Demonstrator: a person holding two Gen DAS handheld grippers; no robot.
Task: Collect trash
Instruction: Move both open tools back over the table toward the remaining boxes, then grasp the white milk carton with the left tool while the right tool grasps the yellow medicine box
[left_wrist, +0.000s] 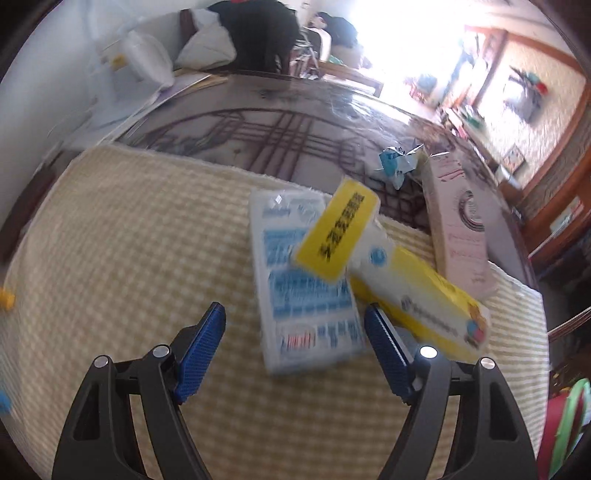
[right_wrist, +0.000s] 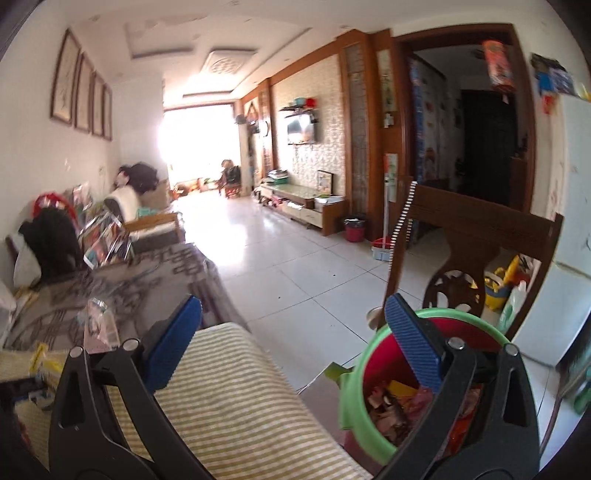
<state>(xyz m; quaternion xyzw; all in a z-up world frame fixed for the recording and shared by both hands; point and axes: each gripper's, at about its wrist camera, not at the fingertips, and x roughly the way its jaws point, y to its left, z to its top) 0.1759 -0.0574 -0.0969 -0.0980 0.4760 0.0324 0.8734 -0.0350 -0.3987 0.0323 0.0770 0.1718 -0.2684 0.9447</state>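
In the left wrist view my left gripper (left_wrist: 295, 325) is open above a checked cloth (left_wrist: 129, 240). A white and blue packet (left_wrist: 306, 299) lies between and just beyond its fingertips. A yellow box (left_wrist: 421, 291) with its flap (left_wrist: 338, 236) raised lies across it on the right. A pink box (left_wrist: 460, 229) and a crumpled blue wrapper (left_wrist: 397, 162) lie further off. In the right wrist view my right gripper (right_wrist: 295, 321) is open and empty, above the table edge and a red bin with a green rim (right_wrist: 354, 398) holding trash.
A glass-topped patterned table (left_wrist: 258, 125) extends beyond the cloth, with bags and clutter at its far end. A wooden chair (right_wrist: 476, 251) stands behind the bin. Tiled floor (right_wrist: 288, 266) stretches past the table to a TV cabinet (right_wrist: 303, 203).
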